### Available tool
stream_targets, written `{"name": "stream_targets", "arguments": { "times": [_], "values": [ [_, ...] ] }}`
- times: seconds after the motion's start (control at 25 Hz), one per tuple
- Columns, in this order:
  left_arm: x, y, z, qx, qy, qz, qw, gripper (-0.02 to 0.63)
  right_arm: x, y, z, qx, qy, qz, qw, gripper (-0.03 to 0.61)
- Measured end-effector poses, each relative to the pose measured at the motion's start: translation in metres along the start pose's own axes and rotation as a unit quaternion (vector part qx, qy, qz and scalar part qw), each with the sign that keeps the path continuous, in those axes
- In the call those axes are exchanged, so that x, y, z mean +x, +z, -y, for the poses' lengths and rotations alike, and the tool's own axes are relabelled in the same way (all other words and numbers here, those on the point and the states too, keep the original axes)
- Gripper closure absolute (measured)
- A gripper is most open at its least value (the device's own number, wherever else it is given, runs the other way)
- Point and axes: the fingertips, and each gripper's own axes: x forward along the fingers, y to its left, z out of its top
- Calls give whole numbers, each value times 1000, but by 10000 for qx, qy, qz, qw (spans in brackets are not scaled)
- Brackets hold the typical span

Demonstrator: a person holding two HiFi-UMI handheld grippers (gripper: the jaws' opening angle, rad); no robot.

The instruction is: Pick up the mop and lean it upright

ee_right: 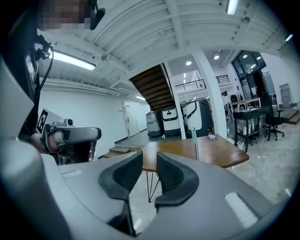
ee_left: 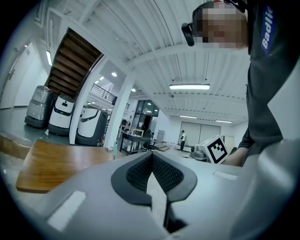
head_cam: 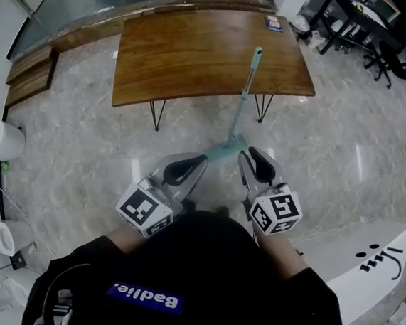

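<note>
Against table [head_cam: 199,58] edge: mop [head_cam: 243,98] likely light, stiff; grasp mid-handle. Left gripper [head_cam: 192,166] pressed together; right gripper [head_cam: 255,158] slightly spread, empty.

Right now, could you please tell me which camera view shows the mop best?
The head view: the whole mop shows, standing on the floor, leaning on the table. The right gripper view shows only its upper handle; the left gripper view, just the tip.

The mop [head_cam: 244,91] leans against the table's [head_cam: 192,57] near edge, toward its right corner, with its head on the floor. Nearer the person, the left gripper [head_cam: 200,160] and right gripper [head_cam: 248,156] sit either side of that head. A booklet [head_cam: 273,23] lies at the far right corner.
</note>
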Motion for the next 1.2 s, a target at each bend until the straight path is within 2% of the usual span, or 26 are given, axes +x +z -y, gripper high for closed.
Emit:
{"name": "stream_targets", "arguments": {
  "times": [0.24, 0.44, 0.68, 0.88, 1.2],
  "values": [
    [7, -17, 52, 19, 523, -153, 9985, 594, -60, -20, 0, 182, 626, 58, 9979, 518],
    [1, -34, 83, 31, 750, -345, 9966, 594, -86, -37, -9, 140, 1019, 2, 9947, 552],
    [-17, -35, 100, 136, 702, -362, 9968, 594, -93, -36, -35, 159, 1233, 65, 9922, 574],
    [-32, -29, 99, 165, 541, -241, 9981, 594, -95, -21, -63, -36, 1279, 138, 9917, 575],
    [-85, -24, 72, 73, 494, -68, 9987, 594, -72, -16, -146, -577, 1611, -67, 9852, 575]
  ]
}}
